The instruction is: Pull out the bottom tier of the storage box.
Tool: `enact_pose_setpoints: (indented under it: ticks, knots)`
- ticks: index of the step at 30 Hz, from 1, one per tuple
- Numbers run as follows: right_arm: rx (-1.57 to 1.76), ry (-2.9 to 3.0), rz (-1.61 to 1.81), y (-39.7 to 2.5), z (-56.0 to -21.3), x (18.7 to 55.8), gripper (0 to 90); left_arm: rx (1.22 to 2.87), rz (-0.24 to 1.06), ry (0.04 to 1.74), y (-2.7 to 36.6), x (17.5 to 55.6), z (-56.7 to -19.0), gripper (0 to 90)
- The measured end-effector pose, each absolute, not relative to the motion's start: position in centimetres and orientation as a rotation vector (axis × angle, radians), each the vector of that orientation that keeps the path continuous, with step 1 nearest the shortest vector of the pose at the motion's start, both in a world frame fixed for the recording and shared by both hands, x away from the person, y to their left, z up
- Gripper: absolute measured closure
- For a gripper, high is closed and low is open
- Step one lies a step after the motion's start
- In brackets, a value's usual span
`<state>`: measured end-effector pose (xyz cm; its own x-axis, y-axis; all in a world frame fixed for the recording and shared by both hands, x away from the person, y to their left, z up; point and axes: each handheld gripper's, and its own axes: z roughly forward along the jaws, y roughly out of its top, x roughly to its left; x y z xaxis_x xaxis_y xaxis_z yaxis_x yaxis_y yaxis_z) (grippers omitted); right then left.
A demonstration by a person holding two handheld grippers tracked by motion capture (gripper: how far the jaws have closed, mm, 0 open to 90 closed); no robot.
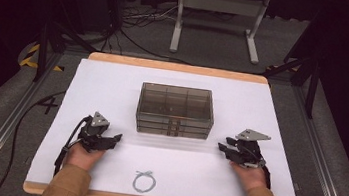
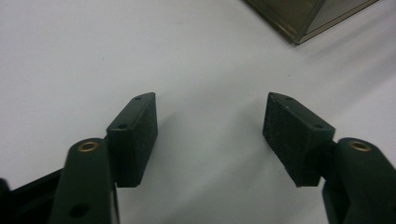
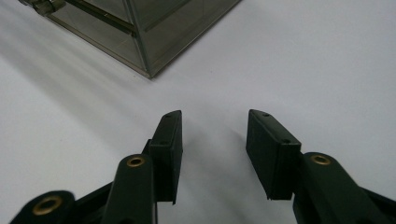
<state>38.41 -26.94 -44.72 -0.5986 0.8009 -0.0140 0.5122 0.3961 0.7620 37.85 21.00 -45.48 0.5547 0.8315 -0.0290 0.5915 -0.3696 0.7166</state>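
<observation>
Wire loop (image 1: 143, 181) lies nearest, by the surface's (image 1: 114, 83) front edge: thin, light, springy, best pinched across its strand. Left hand-held gripper (image 1: 115, 137) and right hand-held gripper (image 1: 222, 146) rest spread, empty. Beyond, smoky drawer box (image 1: 175, 110) looks rigid, slick plastic; take its small front pulls.

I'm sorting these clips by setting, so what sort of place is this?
Probably a lab or workshop set up for recording, not a home. A table under a white sheet stands on grey carpet, floor rails run along both sides, loose cables lie behind it, and hazard tape marks the floor.
</observation>
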Motion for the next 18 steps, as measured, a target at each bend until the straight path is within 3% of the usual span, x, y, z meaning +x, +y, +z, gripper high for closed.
enact_pose_setpoints:
  ticks: [10, 18]
  knots:
    - [1.147, 2.276, 1.064, -26.9, -44.3, 38.3, 59.4, 2.032, 0.419, 1.051, 20.8, 37.1, -45.0, 37.1]
    - [1.102, 2.279, 1.078, -26.7, -43.1, 37.5, 59.8, 1.978, 0.429, 1.105, 21.4, 37.2, -45.0, 35.2]
